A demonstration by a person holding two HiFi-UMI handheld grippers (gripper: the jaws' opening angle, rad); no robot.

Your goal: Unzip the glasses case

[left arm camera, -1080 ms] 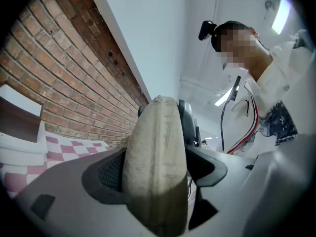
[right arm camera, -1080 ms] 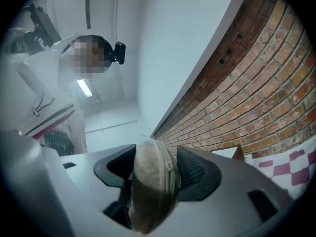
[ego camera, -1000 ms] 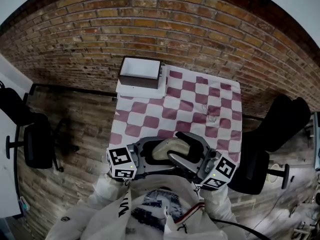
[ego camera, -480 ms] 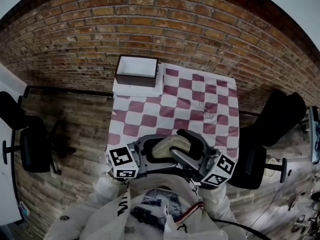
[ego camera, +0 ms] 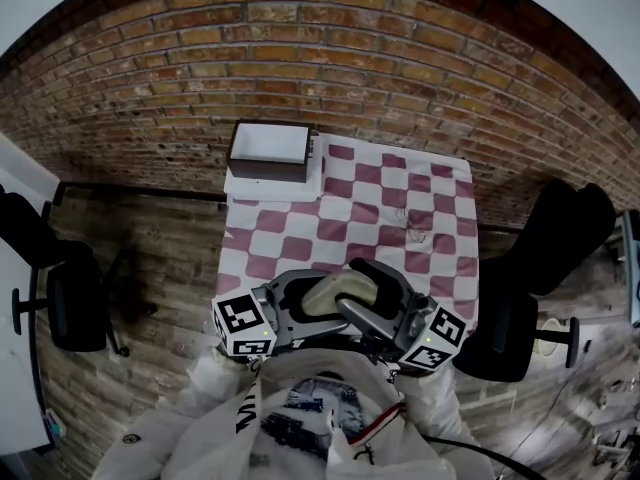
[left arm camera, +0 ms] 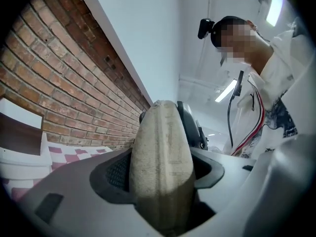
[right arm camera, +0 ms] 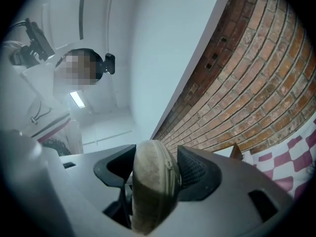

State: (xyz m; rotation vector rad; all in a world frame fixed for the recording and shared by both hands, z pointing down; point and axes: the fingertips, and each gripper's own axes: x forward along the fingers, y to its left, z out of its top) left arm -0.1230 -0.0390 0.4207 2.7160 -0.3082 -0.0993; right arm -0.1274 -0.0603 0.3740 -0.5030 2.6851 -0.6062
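We clamp the glasses case [ego camera: 338,293] at both ends, left gripper [left arm camera: 160,167] and right gripper [right arm camera: 152,174] each closed on it, held up at 6 o'clock of the checked worktop [ego camera: 350,218], likely steadying it before working the zip [right arm camera: 170,172].

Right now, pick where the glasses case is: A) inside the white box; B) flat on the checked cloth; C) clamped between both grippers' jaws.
C: the glasses case sits between the jaws of the left gripper and the right gripper, clear of the checked cloth.
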